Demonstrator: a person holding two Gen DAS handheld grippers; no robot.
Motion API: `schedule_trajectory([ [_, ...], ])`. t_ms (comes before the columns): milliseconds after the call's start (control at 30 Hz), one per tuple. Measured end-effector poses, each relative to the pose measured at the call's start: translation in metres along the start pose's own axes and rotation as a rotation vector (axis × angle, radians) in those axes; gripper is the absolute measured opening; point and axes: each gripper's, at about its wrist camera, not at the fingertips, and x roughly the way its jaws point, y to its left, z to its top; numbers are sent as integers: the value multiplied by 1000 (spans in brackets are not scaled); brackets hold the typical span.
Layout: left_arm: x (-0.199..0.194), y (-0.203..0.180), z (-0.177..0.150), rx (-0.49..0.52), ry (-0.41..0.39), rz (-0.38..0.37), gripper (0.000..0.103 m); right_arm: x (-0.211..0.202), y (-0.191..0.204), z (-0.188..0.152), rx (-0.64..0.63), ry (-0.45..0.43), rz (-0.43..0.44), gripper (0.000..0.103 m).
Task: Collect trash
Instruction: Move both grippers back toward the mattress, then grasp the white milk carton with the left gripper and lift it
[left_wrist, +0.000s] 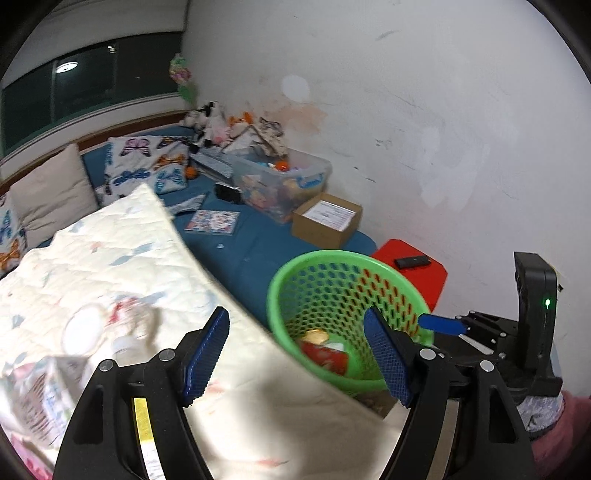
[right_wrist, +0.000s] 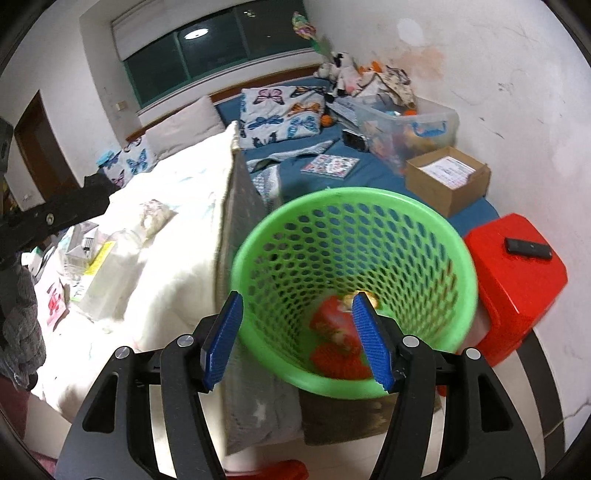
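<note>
Where the trash lies, at the bottom of the green basket (right_wrist: 354, 229), red wrappers (right_wrist: 340, 358) and a yellowish piece (right_wrist: 364, 297) are heaped together; print on them is too blurred to read. The basket stands on the floor between the bed (right_wrist: 369, 177) and a red stool (right_wrist: 517, 280) that carries a black remote (right_wrist: 528, 248).

Seen from the right wrist camera, the right gripper (right_wrist: 297, 341) hangs over the basket's near rim with its blue fingers (right_wrist: 371, 341) apart and nothing between them; the wrappers show below and past the right finger. From the left wrist camera, the left gripper (left_wrist: 297, 356) also stands with fingers (left_wrist: 207, 354) spread wide and empty, over the edge of a white quilt (left_wrist: 110, 266), with the basket just beyond its right finger.

More litter rests on the quilt: a clear bottle (right_wrist: 110, 273) with a yellow label and a small carton (right_wrist: 79, 245), their writing unreadable. Farther up the bed are an open cardboard box (right_wrist: 447, 184) holding a printed sheet, a clear bin (right_wrist: 410, 129) of toys, a booklet (right_wrist: 330, 165) and butterfly pillows (right_wrist: 280, 114).
</note>
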Motion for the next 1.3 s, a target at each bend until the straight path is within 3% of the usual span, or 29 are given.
schedule_trajectory([
  [367, -53, 58, -22, 17, -28, 129, 73, 9, 57, 8, -90, 8, 66, 63],
  [600, -66, 98, -41, 75, 20, 177, 79, 14, 84, 13, -129, 16, 94, 64],
  [1033, -48, 134, -63, 287, 153, 182, 84, 25, 110, 18, -159, 42, 105, 65],
  [1300, -32, 149, -65, 328, 193, 157, 85, 32, 121, 20, -175, 58, 109, 65],
])
